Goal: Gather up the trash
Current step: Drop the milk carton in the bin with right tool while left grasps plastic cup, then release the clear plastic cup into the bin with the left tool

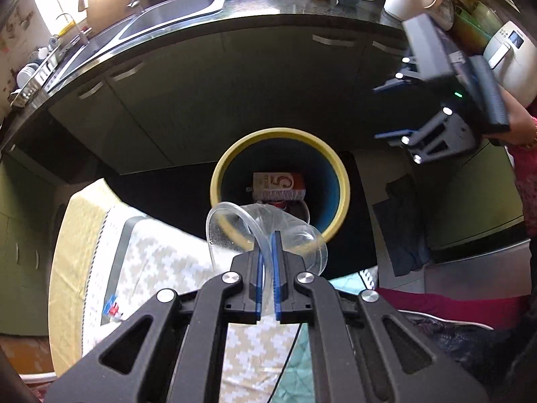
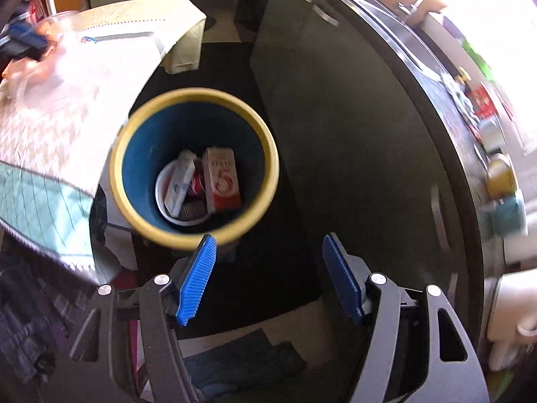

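Observation:
My left gripper [image 1: 267,240] is shut on the rim of a clear plastic cup [image 1: 295,235], held tilted just above the near rim of the trash bin [image 1: 330,168]. The bin is blue inside with a yellow rim and stands on the dark floor; it also shows in the right wrist view [image 2: 134,134]. Inside lie a red and white carton [image 2: 223,178], a white box [image 2: 179,183] and a white bowl [image 2: 161,184]. My right gripper [image 2: 268,258] is open and empty, above the floor just right of the bin. It shows in the left wrist view [image 1: 391,110] at the upper right.
A table with a patterned cloth [image 1: 161,255] stands left of the bin. A dark counter [image 1: 302,10] with a sink [image 1: 174,13], mugs and a kettle runs behind, above green cabinets [image 1: 201,100]. A dark cloth [image 1: 406,228] lies on the floor to the right.

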